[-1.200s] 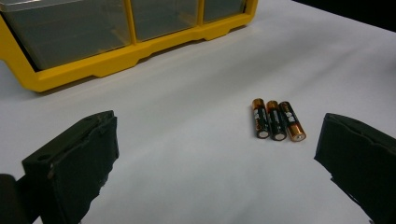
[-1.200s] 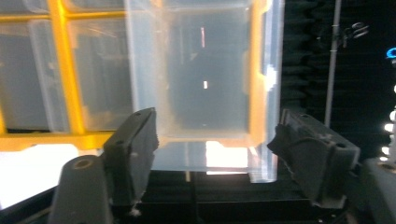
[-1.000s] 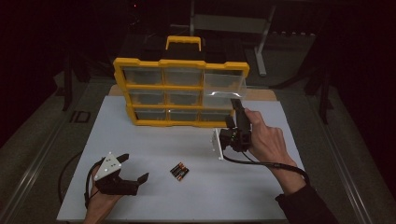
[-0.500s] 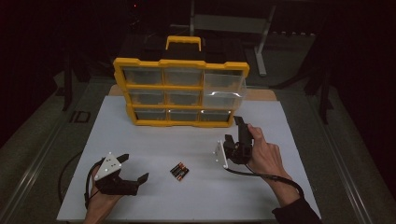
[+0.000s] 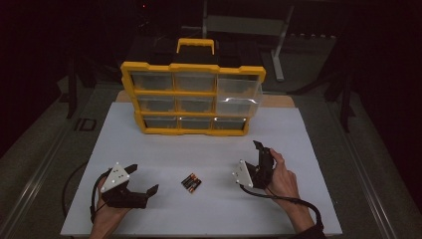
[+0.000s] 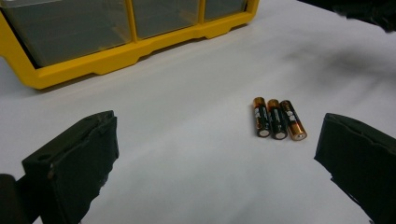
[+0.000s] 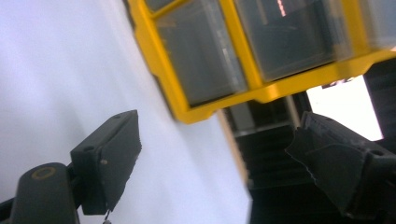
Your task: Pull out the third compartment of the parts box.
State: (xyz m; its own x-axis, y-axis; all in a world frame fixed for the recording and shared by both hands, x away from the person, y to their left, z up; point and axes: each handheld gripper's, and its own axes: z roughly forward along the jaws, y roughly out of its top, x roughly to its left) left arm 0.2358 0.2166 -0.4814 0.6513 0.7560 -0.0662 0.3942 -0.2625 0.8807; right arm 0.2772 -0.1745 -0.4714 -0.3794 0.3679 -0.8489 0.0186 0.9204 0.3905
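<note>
At the left of the white table (image 5: 164, 149), the left gripper (image 5: 144, 180) rests low with its jaws spread wide and empty, aimed toward the three batteries (image 5: 191, 182) lying side by side just ahead, probably ready to pick them up. Behind stands the yellow drawer cabinet (image 5: 194, 97), one top drawer (image 5: 238, 94) pulled out, likely to receive them. At the right, the right gripper (image 5: 260, 155) points toward the cabinet, jaws having just opened wide, nothing between them.

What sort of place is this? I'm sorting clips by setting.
Probably a workshop or lab bench set up for recording, in a dim room: a white table holds a yellow drawer organizer and three batteries, with dark metal stands behind.
</note>
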